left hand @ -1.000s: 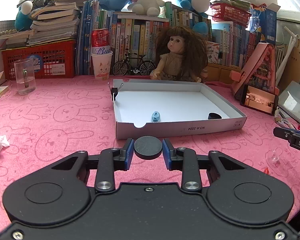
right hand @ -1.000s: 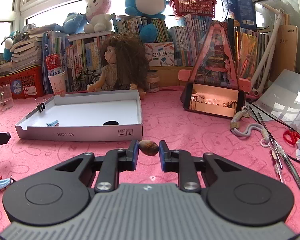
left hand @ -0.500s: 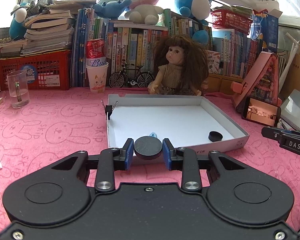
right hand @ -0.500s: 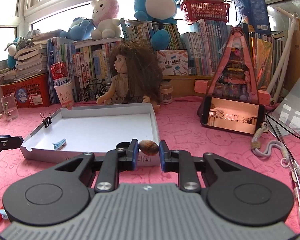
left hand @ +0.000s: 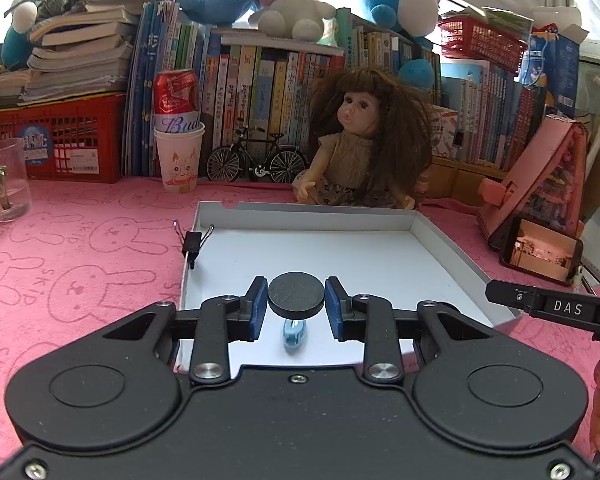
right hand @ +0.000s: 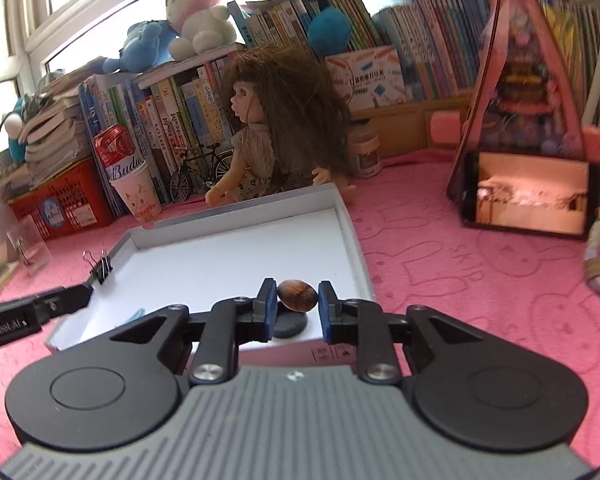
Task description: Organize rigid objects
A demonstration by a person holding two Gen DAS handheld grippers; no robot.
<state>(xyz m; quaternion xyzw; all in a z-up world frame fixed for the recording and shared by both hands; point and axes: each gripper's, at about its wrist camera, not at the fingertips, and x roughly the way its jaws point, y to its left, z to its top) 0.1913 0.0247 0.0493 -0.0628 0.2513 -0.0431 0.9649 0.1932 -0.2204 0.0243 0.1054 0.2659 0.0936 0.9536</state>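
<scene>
Since the earlier frames both grippers have advanced from the pink cloth to over the white cardboard tray [left hand: 452,248]. Left gripper [left hand: 296,300]: pads clamped on the rim of a flat black disc [left hand: 296,293], held level above the tray floor, over a small blue clip [left hand: 293,334]. Disc looks rigid, light and smooth-edged; an edge grip across the diameter suits it. Right gripper [right hand: 296,300]: jaws pinching a brown oval nut-like piece [right hand: 297,294] end to end, over a second black disc [right hand: 290,325] in the tray. The piece is hard, rounded, likely slippery.
</scene>
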